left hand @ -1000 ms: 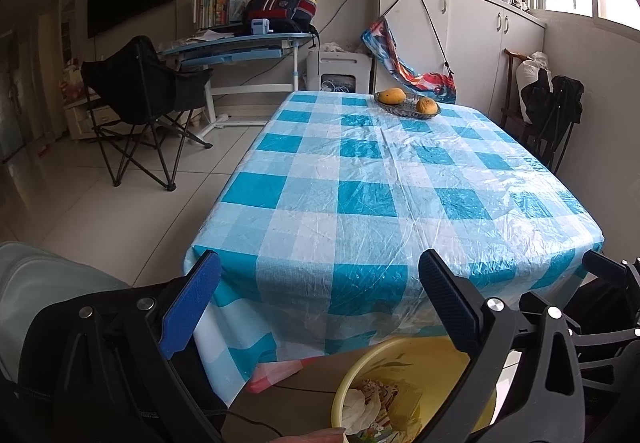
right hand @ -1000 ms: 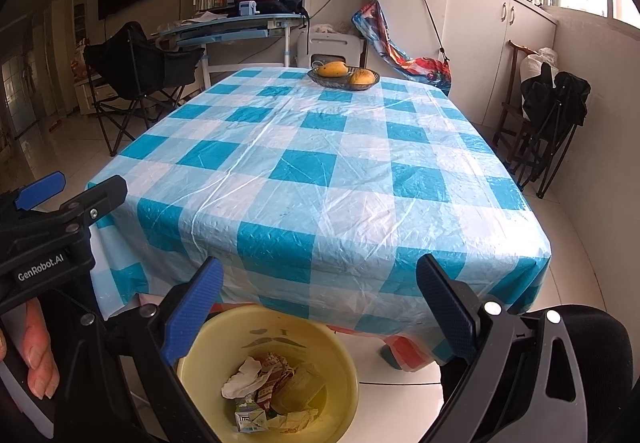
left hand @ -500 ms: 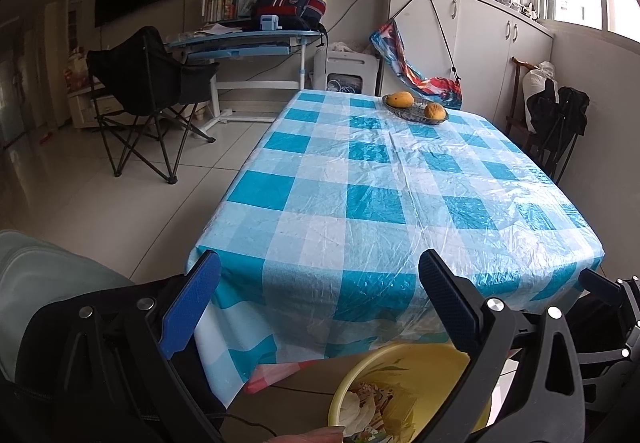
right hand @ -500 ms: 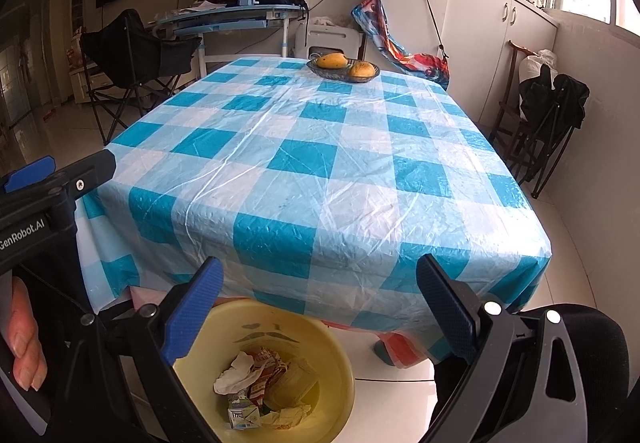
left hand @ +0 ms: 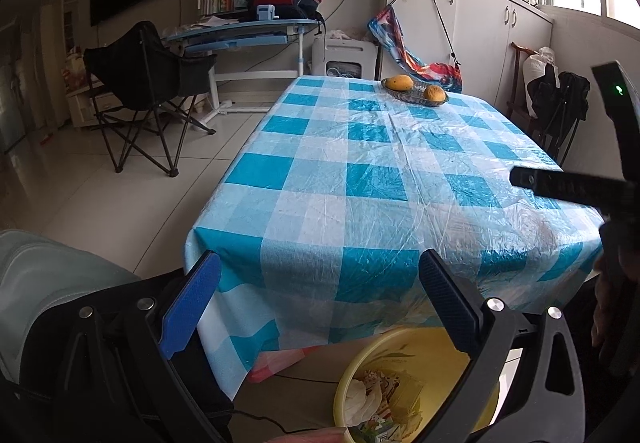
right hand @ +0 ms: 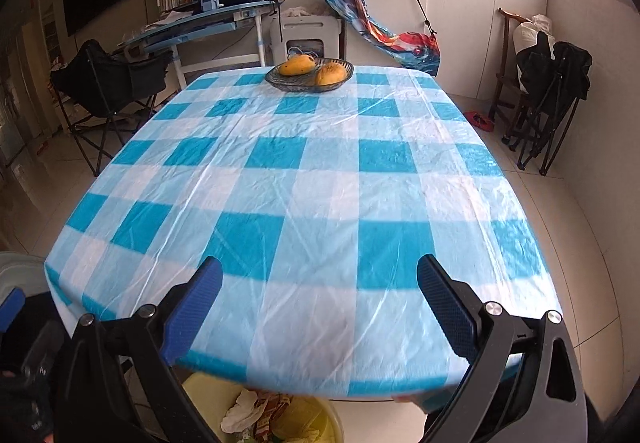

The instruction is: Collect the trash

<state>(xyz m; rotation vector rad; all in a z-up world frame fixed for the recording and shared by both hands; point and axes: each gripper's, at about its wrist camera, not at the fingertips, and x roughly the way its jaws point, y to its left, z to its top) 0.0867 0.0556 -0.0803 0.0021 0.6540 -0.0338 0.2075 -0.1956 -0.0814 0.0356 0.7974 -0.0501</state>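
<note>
Yellow plastic forms the trash bin [left hand: 404,339], which sits on the floor just below the near edge of the table [left hand: 372,179]. Crumpled white paper, printed wrappers and a small carton lie as trash [right hand: 256,411] inside it. The table wears a blue-and-white checked cloth under clear plastic, and at its far end a dark bowl [right hand: 310,81] holds two orange-yellow fruits. The left gripper [left hand: 318,299] hangs before the table's near edge with its jaws spread wide, holding nothing and touching nothing. The right gripper [right hand: 320,303] hovers above the table's near end, jaws likewise wide apart and empty.
</note>
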